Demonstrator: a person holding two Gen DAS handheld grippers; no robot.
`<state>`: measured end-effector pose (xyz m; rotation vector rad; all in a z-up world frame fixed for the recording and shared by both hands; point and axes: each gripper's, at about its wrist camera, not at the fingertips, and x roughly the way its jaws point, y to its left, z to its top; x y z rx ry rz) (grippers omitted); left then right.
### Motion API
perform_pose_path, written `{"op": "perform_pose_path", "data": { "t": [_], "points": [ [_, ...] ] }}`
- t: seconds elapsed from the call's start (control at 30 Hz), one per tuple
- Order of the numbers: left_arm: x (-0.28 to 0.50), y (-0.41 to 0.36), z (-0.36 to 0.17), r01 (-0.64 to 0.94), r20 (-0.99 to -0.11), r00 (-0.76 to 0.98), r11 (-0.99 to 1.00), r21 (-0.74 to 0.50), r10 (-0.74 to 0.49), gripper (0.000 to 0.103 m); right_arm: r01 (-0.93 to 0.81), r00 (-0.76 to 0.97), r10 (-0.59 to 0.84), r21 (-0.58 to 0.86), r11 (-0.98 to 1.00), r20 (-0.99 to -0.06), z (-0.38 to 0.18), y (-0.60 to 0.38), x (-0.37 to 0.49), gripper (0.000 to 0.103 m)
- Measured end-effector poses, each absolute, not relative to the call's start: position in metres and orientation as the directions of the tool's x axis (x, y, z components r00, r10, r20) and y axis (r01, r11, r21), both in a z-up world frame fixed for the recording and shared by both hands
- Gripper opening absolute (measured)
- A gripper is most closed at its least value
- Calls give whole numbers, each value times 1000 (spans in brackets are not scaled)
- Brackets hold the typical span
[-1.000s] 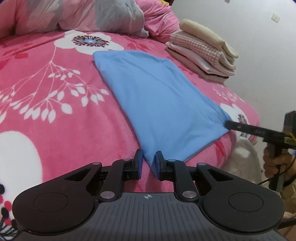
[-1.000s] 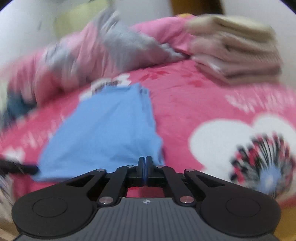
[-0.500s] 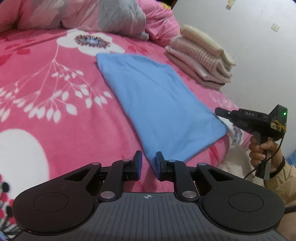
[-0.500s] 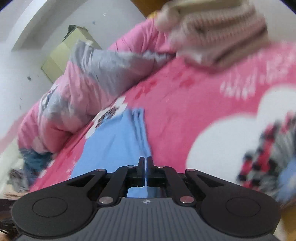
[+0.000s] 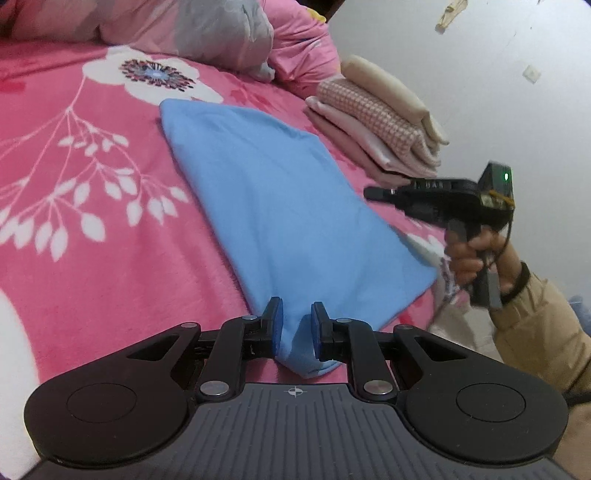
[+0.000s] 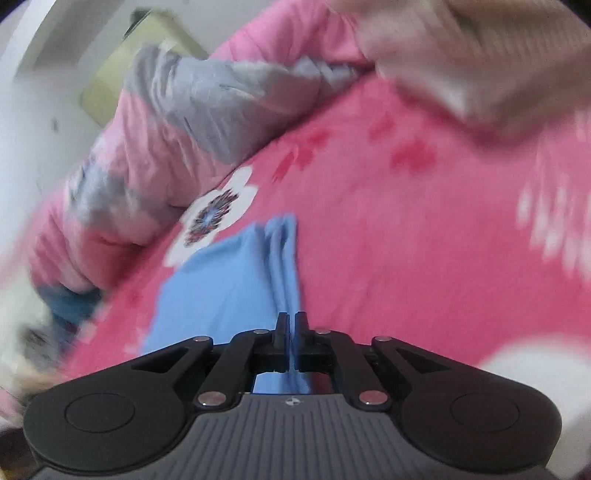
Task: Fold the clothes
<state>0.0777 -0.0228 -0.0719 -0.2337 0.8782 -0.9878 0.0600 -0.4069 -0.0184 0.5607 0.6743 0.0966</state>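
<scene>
The right hand-held gripper (image 5: 373, 192) has been lifted clear of the far corner of the folded sky-blue knit garment (image 5: 288, 218) and is now seen raised above the bed's right edge, gripped by a hand (image 5: 476, 258) in a tan sleeve; a second ago its tip was at that corner. In its own blurred view the right hand-held gripper (image 6: 291, 325) is shown with the jaws drawn together to a thin slit, and nothing can be made out clamped between them, the blue cloth being seen only beneath. The near corner of the garment is kept pinched by the left hand-held gripper (image 5: 295, 319), its blue pads narrowed onto a bunched tongue of fabric that hangs below them. From this it is judged that one fold has been laid down and released, and that the garment is being steadied for a further fold or for smoothing. The garment is spread as a long, smooth, slightly tapered panel, lying diagonally on the fleecy pink bed blanket with white flower print (image 5: 74, 184); layered edges are visible along its right side in the right wrist view. A neat stack of folded cream, checked and pale pink clothes (image 5: 380, 122) is set near the wall, apart from the blue piece. A rumpled pink-and-grey quilt (image 5: 207, 33) is heaped at the head of the bed.
</scene>
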Motion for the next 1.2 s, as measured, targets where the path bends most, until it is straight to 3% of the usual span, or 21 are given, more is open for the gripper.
{"op": "perform_pose_path", "data": {
  "t": [0.17, 0.27, 0.33, 0.47, 0.57, 0.63, 0.73, 0.83, 0.9, 1.03, 1.2],
  "points": [
    [86, -16, -76, 613, -507, 214, 518, -596, -835, 16, -39, 700, 425, 563, 826, -575, -23, -392, 117, 2],
    [89, -14, -79, 608, -487, 205, 500, -617, -849, 16, 58, 694, 390, 587, 807, -605, -42, -421, 144, 0],
    [89, -12, -80, 608, -476, 197, 488, -627, -857, 16, 155, 727, 291, 562, 813, -622, -36, -437, 144, 0],
    [93, -8, -84, 600, -454, 173, 459, -655, -874, 16, 4, 737, 400, 595, 804, -545, -9, -418, 141, 0],
    [94, -7, -86, 595, -443, 168, 449, -667, -880, 16, -82, 650, 511, 617, 783, -562, -16, -391, 166, 1],
    [92, -6, -86, 593, -439, 172, 448, -669, -882, 16, -36, 615, 479, 584, 811, -626, -32, -384, 194, 0],
    [91, -4, -86, 593, -434, 177, 448, -669, -883, 16, 88, 659, 418, 615, 783, -625, -42, -404, 218, 1],
    [90, -2, -87, 595, -426, 171, 437, -675, -889, 16, 23, 690, 423, 601, 799, -588, -18, -399, 207, 2],
    [90, -2, -88, 595, -418, 165, 428, -680, -893, 17, -72, 653, 506, 619, 782, -563, -6, -381, 201, 2],
    [87, -4, -91, 598, -412, 166, 424, -681, -896, 17, -168, 490, 615, 626, 762, -618, -21, -333, 220, 2],
    [81, -7, -91, 607, -415, 179, 432, -667, -892, 17, 23, 534, 555, 668, 744, -638, -48, -352, 270, 1]
  ]
}}
